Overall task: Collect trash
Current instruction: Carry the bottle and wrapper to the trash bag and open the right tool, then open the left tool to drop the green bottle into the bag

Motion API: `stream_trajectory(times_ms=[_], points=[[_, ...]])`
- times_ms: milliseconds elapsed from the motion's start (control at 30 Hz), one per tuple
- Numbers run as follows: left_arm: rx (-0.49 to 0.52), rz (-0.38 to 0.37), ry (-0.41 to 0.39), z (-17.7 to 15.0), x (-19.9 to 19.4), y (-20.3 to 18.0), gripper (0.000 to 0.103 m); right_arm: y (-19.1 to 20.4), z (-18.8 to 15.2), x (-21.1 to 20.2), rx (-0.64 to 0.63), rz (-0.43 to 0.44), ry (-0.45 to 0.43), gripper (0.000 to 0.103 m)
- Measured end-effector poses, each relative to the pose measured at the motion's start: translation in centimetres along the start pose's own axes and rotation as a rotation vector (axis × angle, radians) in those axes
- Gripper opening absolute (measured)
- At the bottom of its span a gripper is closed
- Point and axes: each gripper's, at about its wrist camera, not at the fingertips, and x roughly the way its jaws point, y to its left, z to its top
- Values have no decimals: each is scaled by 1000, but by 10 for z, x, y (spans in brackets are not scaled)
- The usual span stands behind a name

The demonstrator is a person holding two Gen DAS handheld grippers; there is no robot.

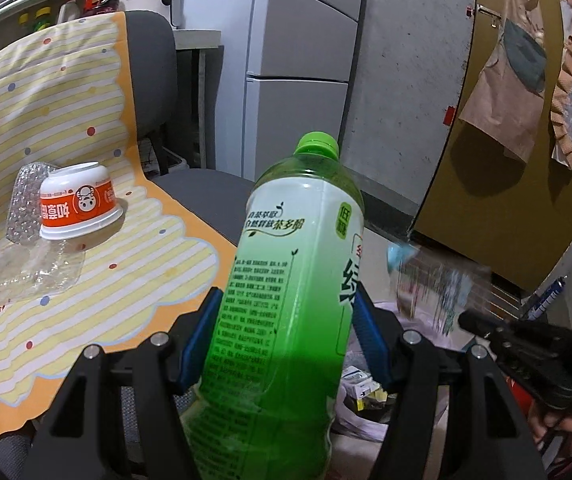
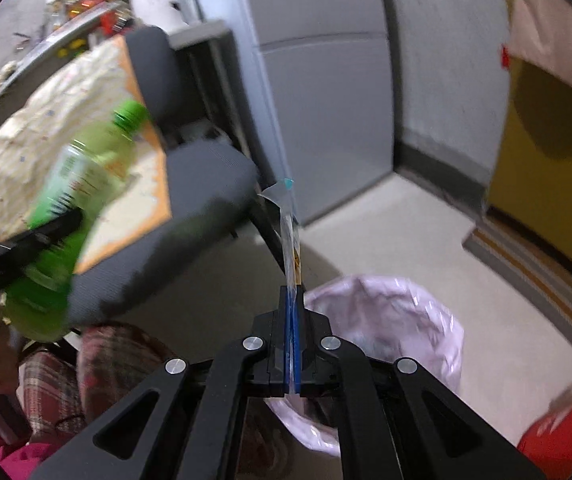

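Fingers first: on my left gripper (image 1: 286,320) the two blue pads (image 1: 200,336) press against either side of a green tea bottle (image 1: 286,280), low on its label, with the green cap pointing up and away from me and the base running down between the black linkages. Beyond those fingers, off to their left, a striped yellow cloth (image 1: 66,120) covers a grey chair (image 1: 154,60); on it an orange and white cup (image 1: 82,204) stands upside down, with crumpled clear plastic (image 1: 26,272) just beside and in front of it. To the right of the left fingers I can see my right gripper (image 1: 485,326) from the side, a blurred wrapper sticking up from its tip. On my right gripper (image 2: 293,320) the blue pads (image 2: 289,340) are pressed almost together, pinching a thin clear wrapper (image 2: 289,248) that stands up edge-on from between them, with a small blue corner at its top. Just past and below those fingertips sits a bin lined with a pale pink bag (image 2: 397,320), its mouth open toward me. Far to the left of the right fingers the bottle (image 2: 70,208) shows blurred in the other gripper, in front of the chair (image 2: 190,200). A grey cabinet (image 2: 325,80) and pale floor (image 2: 405,240) lie beyond the bin.
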Motion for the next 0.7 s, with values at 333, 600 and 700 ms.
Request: stream_trajectory(times_ms=[333, 600, 700], points=[[22, -11, 25, -3, 8, -8, 62, -23, -3, 7, 83, -30, 21, 22], [88, -84, 40, -4, 16, -29, 62, -19, 19, -52, 65, -31, -204, 22], [141, -121, 51, -2, 23, -48, 62, -21, 24, -67, 69, -36, -253, 22]])
